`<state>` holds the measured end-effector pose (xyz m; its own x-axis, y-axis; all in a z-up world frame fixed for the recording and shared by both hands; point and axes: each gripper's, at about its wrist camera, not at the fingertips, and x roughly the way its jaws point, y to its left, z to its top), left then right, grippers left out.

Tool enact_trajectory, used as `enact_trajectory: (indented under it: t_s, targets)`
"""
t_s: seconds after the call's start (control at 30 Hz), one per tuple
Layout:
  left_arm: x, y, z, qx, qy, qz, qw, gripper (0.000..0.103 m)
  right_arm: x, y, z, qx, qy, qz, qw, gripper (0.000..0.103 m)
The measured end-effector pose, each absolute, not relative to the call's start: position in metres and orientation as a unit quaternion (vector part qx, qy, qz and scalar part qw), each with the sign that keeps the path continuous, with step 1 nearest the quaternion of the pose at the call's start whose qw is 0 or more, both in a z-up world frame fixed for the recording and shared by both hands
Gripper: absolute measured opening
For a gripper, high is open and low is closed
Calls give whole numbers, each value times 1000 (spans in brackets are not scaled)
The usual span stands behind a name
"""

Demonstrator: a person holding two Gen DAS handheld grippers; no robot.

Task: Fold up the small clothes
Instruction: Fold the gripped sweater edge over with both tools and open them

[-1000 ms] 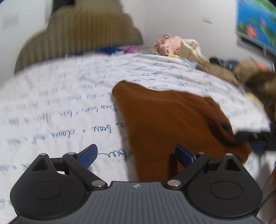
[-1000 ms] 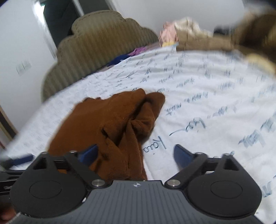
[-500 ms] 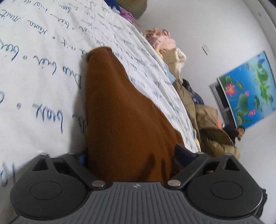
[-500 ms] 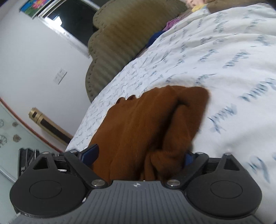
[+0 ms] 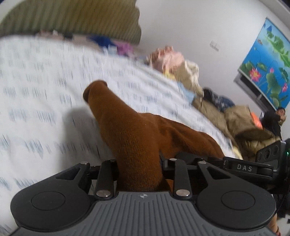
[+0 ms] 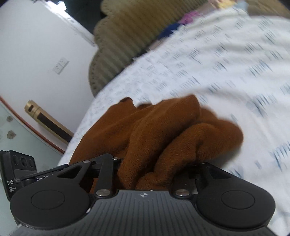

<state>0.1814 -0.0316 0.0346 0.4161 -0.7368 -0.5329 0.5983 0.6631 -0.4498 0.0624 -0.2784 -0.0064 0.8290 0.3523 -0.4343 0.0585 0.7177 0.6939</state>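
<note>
Centrally, the brown knit garment [image 5: 137, 138] lies on the bed [image 5: 45, 94], one end gathered into each claw and its long axis running between the two. Seen from the left claw [image 5: 139, 174], a tube of the cloth stretches forward and slightly left, ending in a rounded tip that stands clear of the sheet and casts a shadow beside it; the rest trails off to the right, toward the other hand's device. Seen from the right claw [image 6: 145, 174], the fabric is bunched into several thick rolls directly ahead. Both claws are closing, with cloth filling the gap between the jaws (the pads themselves are buried in fabric). Since each hand has its own end, the coming move probably turns on drawing the two ends apart along that axis to flatten the piece. Texture is a fuzzy, soft knit, rust-brown, heavily creased. Beyond the garment: white sheet printed with blue script, a ribbed olive headboard [image 5: 72, 16] at the far side, and a heap of other clothes [image 5: 190, 78] to the garment's right.
</note>
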Motion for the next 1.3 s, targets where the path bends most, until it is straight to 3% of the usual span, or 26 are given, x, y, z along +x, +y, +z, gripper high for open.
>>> enact_trajectory:
  t_s: [0.1, 0.2, 0.37, 0.43, 0.47, 0.57, 0.63, 0.67, 0.7, 0.73, 0.77, 0.8, 1.0, 1.07, 1.13, 1.2, 1.3]
  targets:
    - [195, -19, 67, -100, 342, -397, 846, 32, 76, -275, 24, 374, 239, 104, 890, 31]
    - [217, -6, 63, -108, 394, -378, 830, 43, 94, -275, 25, 423, 242, 123, 864, 37]
    - [221, 26, -1, -77, 467, -302, 827, 45, 102, -271, -20, 442, 323, 85, 832, 68]
    - [209, 43, -14, -76, 458, -318, 826, 53, 90, -268, -30, 438, 338, 86, 829, 68]
    - [204, 53, -16, -94, 459, -326, 821, 62, 83, -267, -31, 428, 341, 91, 832, 70]
    - [188, 77, -23, -150, 458, -360, 799, 64, 58, -259, -34, 401, 350, 107, 840, 77]
    - [177, 79, -31, -164, 457, -375, 790, 63, 40, -253, -41, 397, 348, 116, 841, 77]
    - [170, 74, -33, -160, 457, -372, 792, 51, 34, -252, -42, 396, 343, 123, 843, 75]
    - [163, 70, -35, -147, 458, -364, 798, 25, 26, -248, -43, 392, 338, 128, 846, 72]
    - [156, 66, -37, -128, 459, -355, 805, 20, 21, -244, -42, 387, 339, 125, 848, 57]
    - [149, 64, -34, -115, 449, -347, 815, 17, 18, -240, -41, 383, 344, 120, 849, 29]
    - [140, 63, -27, -107, 436, -343, 825, 14, 16, -238, -41, 389, 343, 120, 847, 24]
    - [105, 66, -5, -41, 391, -293, 871, 17, -6, -238, -32, 411, 311, 120, 848, 23]
    - [91, 65, -9, -7, 377, -262, 889, 18, -7, -229, -36, 363, 341, 72, 864, 31]
    - [75, 66, -9, 19, 348, -240, 906, 23, -20, -219, -29, 329, 328, 45, 884, 34]
    - [63, 64, -8, 31, 332, -215, 918, 43, -39, -206, -13, 290, 298, 5, 909, 43]
    - [51, 63, -14, 48, 311, -187, 931, 61, -57, -177, 1, 189, 272, -40, 943, 57]
